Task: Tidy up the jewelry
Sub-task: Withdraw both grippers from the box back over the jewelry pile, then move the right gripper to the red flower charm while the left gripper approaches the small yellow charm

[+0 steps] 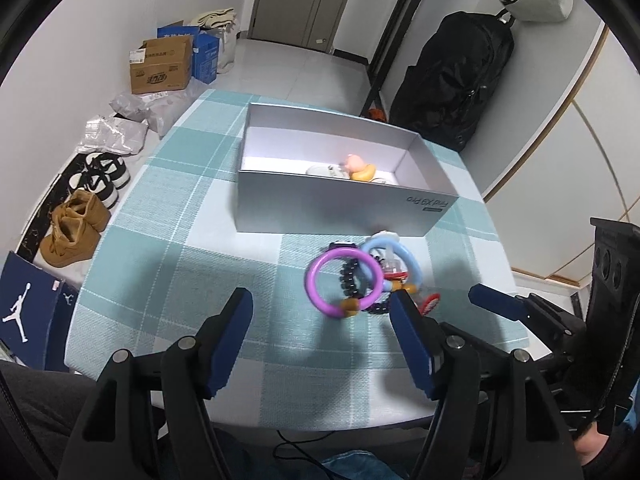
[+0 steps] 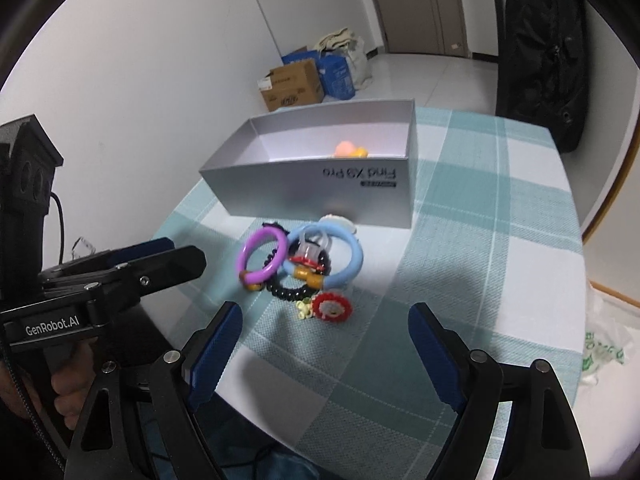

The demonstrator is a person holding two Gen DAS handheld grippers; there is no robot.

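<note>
The jewelry lies in a small tangled heap on the checked tablecloth (image 2: 500, 264), just in front of the open grey box (image 2: 312, 192), which already holds a pink and yellow piece (image 2: 350, 149) and some pale items near one end. On top of the heap sit a purple bangle (image 2: 262, 255) and a blue bangle (image 2: 326, 256), overlapping each other and a black beaded bracelet (image 2: 294, 290); a red flower piece (image 2: 332, 307) lies at the near edge, just beside the beads. The bangles look stiff, light and smooth, so they would likely slip between flat pads unless pinched across the band at a free arc, away from the overlap; the purple one's outer side looks easiest to reach. The beaded bracelet appears limp and would probably drag its neighbours if lifted first. The flower piece seems small and possibly delicate, best taken by its edge. Both hands hold their tools tilted down toward the heap. The left gripper (image 1: 322, 350) hovers with jaws apart and empty, its right finger just before the beads. The right gripper (image 2: 326, 354) also stands wide and empty, near the flower piece, touching nothing.
</note>
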